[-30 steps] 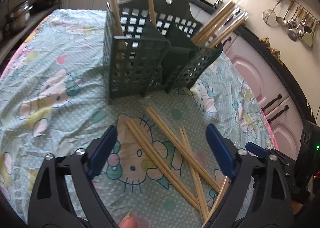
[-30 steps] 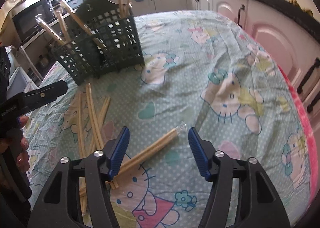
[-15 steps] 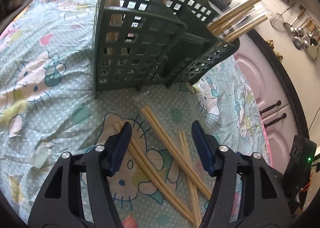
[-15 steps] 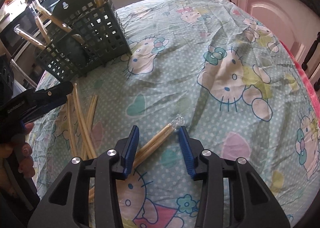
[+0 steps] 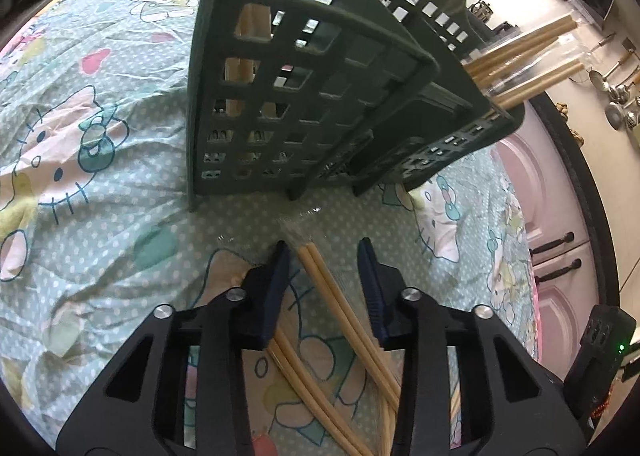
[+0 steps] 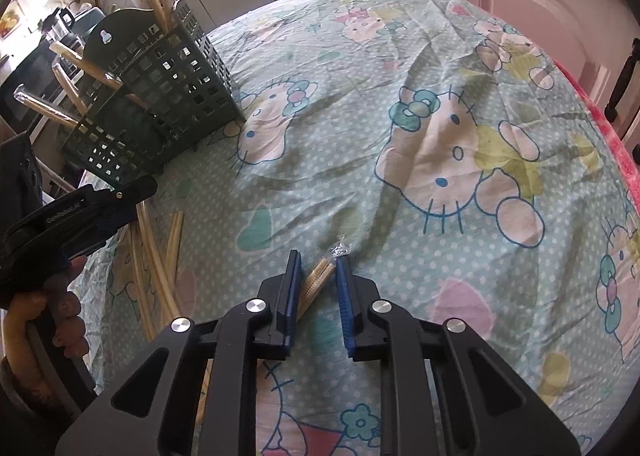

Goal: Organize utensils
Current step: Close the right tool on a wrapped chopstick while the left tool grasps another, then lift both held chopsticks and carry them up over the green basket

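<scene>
- A wrapped chopstick pair (image 5: 320, 276) lies on the cartoon-cat tablecloth (image 5: 100, 183) just before the green caddy (image 5: 304, 103).
- The left gripper (image 5: 324, 256) straddles it — jaws have just been closing, not yet pinching.
- The right gripper (image 6: 318, 270) straddles another wrapped pair (image 6: 318, 282), jaws likewise closing, one pad touching.

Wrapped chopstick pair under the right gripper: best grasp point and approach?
Grip the plastic-wrapped wooden chopstick pair near its thick upper end, just below the crimped wrap, from above, pads across both sticks. It lies flat on the cartoon-print cloth, so only its sides are reachable. The right gripper already straddles that spot, its jaws just closing.
</scene>
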Motion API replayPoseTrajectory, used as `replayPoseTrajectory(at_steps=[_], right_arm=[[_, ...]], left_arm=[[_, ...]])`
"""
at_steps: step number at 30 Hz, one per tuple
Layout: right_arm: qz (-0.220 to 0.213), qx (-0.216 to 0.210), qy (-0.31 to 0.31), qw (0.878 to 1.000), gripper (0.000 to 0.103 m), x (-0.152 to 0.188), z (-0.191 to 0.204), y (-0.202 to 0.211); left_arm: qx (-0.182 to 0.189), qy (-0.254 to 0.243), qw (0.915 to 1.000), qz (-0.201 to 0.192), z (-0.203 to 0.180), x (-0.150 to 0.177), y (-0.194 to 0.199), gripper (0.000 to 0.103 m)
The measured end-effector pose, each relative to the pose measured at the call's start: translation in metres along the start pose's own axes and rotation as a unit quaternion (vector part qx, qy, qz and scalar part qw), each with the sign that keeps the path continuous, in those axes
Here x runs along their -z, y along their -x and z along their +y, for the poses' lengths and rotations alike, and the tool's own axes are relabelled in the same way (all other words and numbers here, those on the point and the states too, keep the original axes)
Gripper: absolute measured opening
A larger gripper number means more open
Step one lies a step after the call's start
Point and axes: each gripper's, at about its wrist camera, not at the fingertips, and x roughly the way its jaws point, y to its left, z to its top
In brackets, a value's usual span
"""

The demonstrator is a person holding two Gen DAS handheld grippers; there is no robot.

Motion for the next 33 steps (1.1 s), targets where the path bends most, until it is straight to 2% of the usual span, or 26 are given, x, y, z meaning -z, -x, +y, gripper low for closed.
replayPoseTrajectory(at_steps=[7, 13, 20, 33], right_arm=[[-0.001, -0.008, -0.007, 1.000, 0.012, -0.002, -0.003, 0.000], [-0.005, -0.018, -0.005, 1.000, 0.010, -0.007, -0.003, 0.006], [-0.025, -0.039, 0.024, 0.999, 0.009, -0.013, 0.011, 0.023], [-0.066, -0.065, 0.104, 0.990, 0.007, -0.028, 0.060, 0.057]], left_arm=[[-0.002, 0.003, 1.0000, 0.002, 0.005, -0.004, -0.002, 0.009], [0.025, 0.001, 0.9996, -0.011, 0.002, -0.005, 0.014, 0.007], [0.046, -0.022, 0.9977, -0.045, -0.010, -0.009, 0.048, 0.006], [0.054, -0.069, 0.9894, -0.116, -0.029, -0.014, 0.113, 0.004]])
